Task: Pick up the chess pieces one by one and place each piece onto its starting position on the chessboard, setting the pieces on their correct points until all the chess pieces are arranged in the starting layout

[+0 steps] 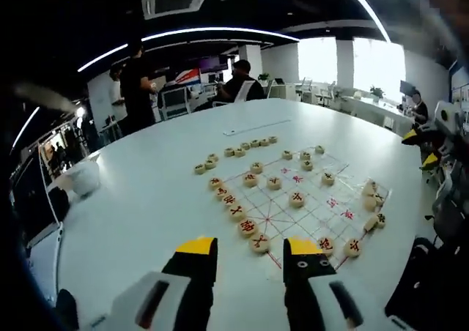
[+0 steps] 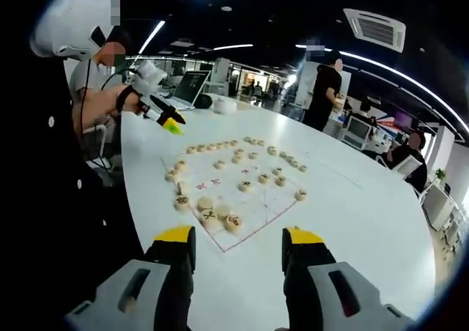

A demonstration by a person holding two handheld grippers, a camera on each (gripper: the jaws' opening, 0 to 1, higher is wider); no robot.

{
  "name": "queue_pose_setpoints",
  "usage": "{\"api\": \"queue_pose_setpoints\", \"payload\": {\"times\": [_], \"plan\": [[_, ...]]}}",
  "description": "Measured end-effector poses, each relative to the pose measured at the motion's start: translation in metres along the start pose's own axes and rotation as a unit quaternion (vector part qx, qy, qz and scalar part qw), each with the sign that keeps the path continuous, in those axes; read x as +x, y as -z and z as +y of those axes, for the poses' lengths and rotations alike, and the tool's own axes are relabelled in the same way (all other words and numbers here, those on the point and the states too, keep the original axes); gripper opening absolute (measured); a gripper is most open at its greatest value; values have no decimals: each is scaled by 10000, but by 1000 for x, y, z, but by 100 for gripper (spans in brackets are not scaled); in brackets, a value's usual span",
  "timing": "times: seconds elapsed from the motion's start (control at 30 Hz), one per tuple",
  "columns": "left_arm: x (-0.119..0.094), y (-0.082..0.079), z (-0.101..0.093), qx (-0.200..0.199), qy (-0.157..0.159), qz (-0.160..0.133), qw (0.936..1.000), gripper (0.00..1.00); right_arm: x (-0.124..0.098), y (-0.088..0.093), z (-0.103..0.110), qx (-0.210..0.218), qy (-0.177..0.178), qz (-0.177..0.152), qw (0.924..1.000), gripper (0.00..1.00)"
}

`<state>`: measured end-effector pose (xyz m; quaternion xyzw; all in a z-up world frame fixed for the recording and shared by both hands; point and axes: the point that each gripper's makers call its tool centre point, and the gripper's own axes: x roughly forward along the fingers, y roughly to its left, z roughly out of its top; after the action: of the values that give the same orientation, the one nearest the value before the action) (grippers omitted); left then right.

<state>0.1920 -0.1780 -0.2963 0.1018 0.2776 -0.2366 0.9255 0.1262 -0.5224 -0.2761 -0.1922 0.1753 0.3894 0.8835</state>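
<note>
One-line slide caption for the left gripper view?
Open left gripper hovers over a white table, facing a Chinese chess board with round wooden pieces partly arranged.

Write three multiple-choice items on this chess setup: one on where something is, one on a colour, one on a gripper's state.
1. Where does the chessboard lie?
A. on the white table
B. on the floor
C. on a chair

2. What colour are the tips of the left gripper?
A. yellow
B. blue
C. green

3. How does the right gripper stand?
A. shut on a chess piece
B. open, holding nothing
C. shut on a cup

Key: 1 A, the red-lined board is spread flat on the tabletop. 2 A, both jaw tips are capped in yellow. 3 B, a clear gap shows between the jaws, with bare table behind.
</note>
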Motion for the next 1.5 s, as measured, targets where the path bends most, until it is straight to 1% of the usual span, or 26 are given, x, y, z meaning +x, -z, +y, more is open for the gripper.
{"api": "queue_pose_setpoints", "payload": {"times": [0.07,0.17,0.23,0.3,0.43,0.57,0.63,0.67,0.7,0.73,0.8,0.9,0.97,1.0,1.03,1.1,1.2,1.23,1.27,1.3,1.4,1.43,1.5], "plan": [[-18,1,6,12,93,-120,9999,39,0,0,0,2,11,18,10000,48],[-43,-5,7,8,361,-575,9977,43,0,1,0,16,22,41,10000,48],[-57,-3,2,-24,609,-717,9956,43,0,0,2,15,31,64,10000,48],[-68,2,-1,-151,739,-793,9940,43,0,0,2,20,40,78,10000,48],[-71,10,1,-244,768,-760,9938,43,-1,1,3,24,60,117,9999,48],[-65,5,1,-174,781,-697,9944,44,-1,0,4,1,53,148,9999,48],[-58,0,-5,-189,906,-563,9941,46,-2,-1,4,10,82,137,9999,48],[-56,-2,-7,-157,932,-549,9940,47,-2,0,3,17,92,133,9999,48],[-54,-5,-10,-40,999,-543,9935,47,-4,0,3,26,104,130,9999,48],[-49,-9,-14,62,1042,-477,9934,46,-5,1,2,40,128,129,9998,48],[-43,-16,-19,186,1085,-397,9931,46,-7,3,2,56,148,132,9998,48],[-29,-31,-37,512,1285,-318,9899,45,-10,6,1,94,183,126,9997,48],[-19,-41,-55,669,1540,-259,9855,48,-12,8,1,121,208,117,9996,48],[-13,-46,-63,657,1642,-238,9839,49,-13,10,1,150,224,107,9996,48],[-8,-50,-72,746,1771,-197,9812,49,-15,11,1,163,233,104,9995,48],[4,-56,-87,959,1903,-105,9770,49,-18,14,0,193,268,97,9994,48],[22,-62,-114,1255,2172,58,9680,47,-24,17,-2,245,330,80,9991,48],[30,-62,-127,1363,2289,153,9637,47,-25,19,-2,262,356,77,9990,48],[35,-63,-134,1449,2355,199,9608,47,-27,20,-3,285,377,73,9989,48],[41,-63,-144,1591,2443,254,9562,46,-28,22,-3,305,394,73,9987,48],[63,-65,-175,1773,2634,406,9474,45,-33,27,-3,371,445,77,9983,48],[65,-65,-178,1786,2663,424,9463,44,-33,28,-4,387,456,77,9982,48],[77,-65,-198,1885,2821,519,9393,44,-36,32,-4,442,498,80,9978,48]]}}
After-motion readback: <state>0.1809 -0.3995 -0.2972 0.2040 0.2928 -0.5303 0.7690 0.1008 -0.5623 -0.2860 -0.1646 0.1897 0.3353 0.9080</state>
